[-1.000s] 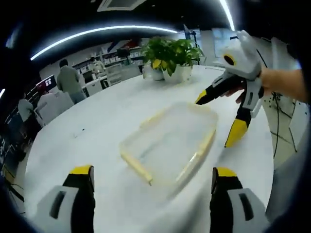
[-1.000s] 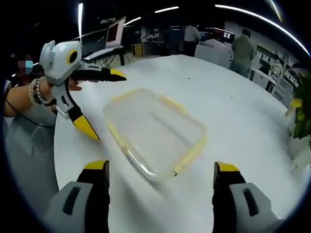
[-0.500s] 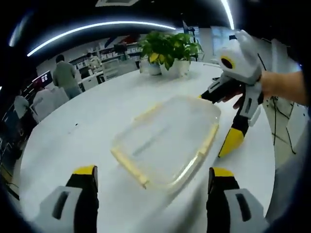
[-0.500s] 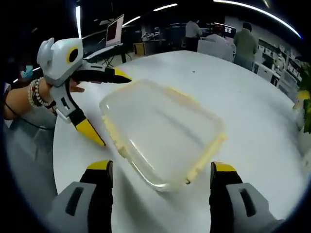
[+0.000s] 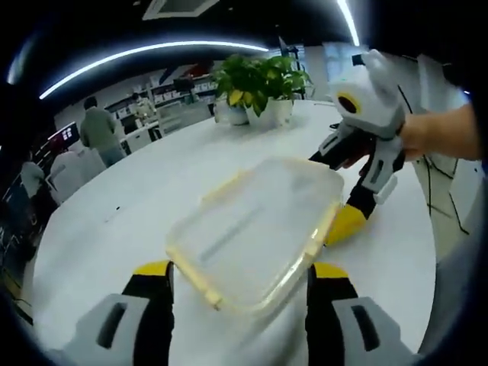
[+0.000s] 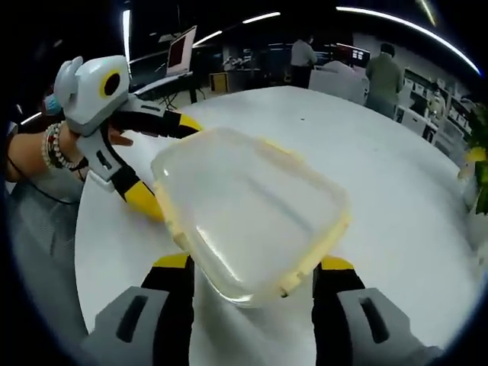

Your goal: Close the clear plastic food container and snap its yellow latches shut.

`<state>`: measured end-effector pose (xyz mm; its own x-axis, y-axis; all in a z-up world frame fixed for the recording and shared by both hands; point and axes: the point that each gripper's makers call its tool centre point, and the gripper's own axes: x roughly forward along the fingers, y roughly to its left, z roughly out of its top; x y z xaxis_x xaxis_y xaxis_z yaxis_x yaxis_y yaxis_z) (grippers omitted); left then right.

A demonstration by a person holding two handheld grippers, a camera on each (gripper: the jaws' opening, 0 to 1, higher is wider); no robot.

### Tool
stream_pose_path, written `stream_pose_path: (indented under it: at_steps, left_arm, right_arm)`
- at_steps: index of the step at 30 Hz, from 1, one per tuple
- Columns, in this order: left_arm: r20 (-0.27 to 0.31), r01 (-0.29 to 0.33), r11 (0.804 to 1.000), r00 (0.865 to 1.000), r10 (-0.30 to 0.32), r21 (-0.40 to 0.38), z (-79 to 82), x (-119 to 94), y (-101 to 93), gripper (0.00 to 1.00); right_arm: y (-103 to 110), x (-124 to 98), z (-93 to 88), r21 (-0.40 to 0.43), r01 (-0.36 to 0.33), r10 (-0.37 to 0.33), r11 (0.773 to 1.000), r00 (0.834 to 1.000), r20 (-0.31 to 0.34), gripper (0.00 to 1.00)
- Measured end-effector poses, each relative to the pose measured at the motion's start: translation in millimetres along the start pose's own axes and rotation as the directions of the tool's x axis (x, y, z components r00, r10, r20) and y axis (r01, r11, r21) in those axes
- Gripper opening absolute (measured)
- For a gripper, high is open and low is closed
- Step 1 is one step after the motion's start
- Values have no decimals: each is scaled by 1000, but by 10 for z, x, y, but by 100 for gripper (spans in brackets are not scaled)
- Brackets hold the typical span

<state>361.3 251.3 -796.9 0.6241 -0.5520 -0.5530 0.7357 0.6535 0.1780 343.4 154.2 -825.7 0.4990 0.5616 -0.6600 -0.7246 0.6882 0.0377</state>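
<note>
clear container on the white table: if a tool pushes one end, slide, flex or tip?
The clear plastic food container looks empty, so probably light. It sits flat and low on the smooth white table, so it likely slides rather than tips. Its thin clear walls may flex a little.

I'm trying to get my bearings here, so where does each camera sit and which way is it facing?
Left gripper view: rides on the left tongs, looking across the container toward a potted plant; the right tongs and a hand enter from the right.
Right gripper view: rides on the right tongs, looking over the container toward desks and people; the left tongs and a braceleted wrist enter from the left.
Shared: the container on the white table, seen from opposite ends.
</note>
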Motion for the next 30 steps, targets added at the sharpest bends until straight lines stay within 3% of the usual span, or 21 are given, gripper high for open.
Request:
stream_pose_path:
  at_steps: [11,16,30]
  left_arm:
    - [-26,-8,1000,1000,8,4,-74,-67,105,66]
    - [-68,-29,999,997,31,35,-192,-133,282,63]
    - [-120,-78,996,989,82,37,-359,-177,744,60]
  right_arm:
    - [72,91,89,-2,-9,9,1000,1000,-3,58]
    - [146,188,179,-25,-20,20,999,1000,0,54]
    - [186,536,500,-66,-44,45,997,999,4,50]
